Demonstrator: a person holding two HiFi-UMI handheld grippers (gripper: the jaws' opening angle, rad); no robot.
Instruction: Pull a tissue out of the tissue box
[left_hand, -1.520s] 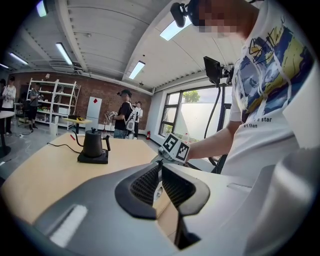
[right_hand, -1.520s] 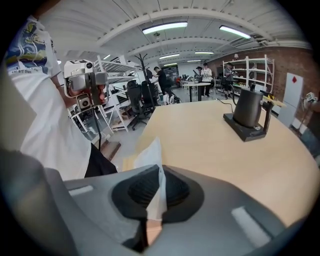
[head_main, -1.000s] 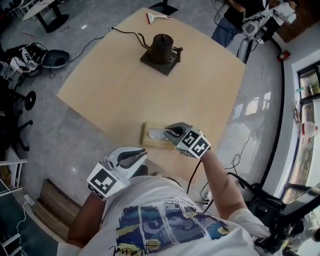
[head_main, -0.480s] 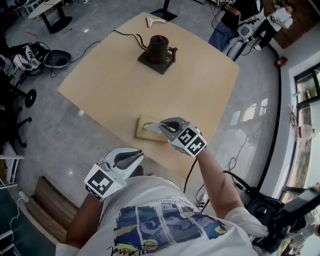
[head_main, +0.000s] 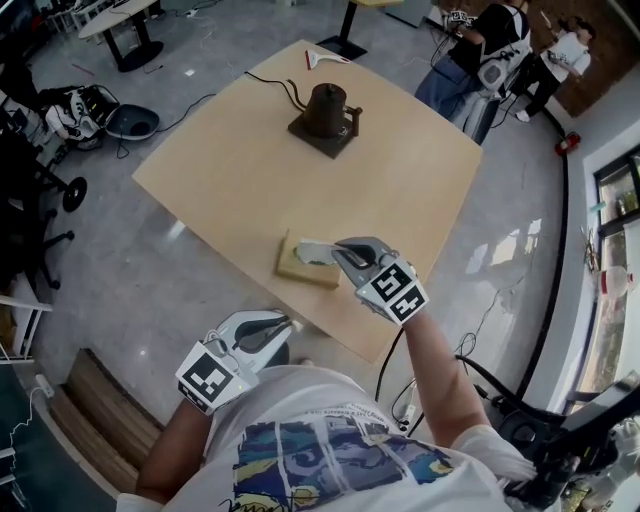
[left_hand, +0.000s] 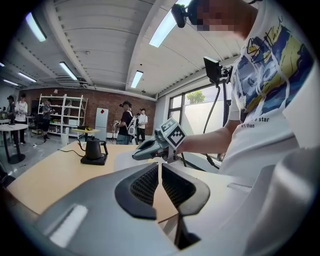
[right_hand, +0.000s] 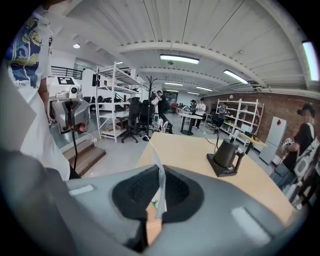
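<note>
Tissue (head_main: 311, 246) clamped in right tool (head_main: 338, 253), arm (head_main: 432, 352) outstretched over tissue box (head_main: 299, 268)

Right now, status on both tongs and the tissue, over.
Right tongs shut on tissue, above tissue box. Left tongs shut, empty, off the table. Kettle far off, path clear.
</note>
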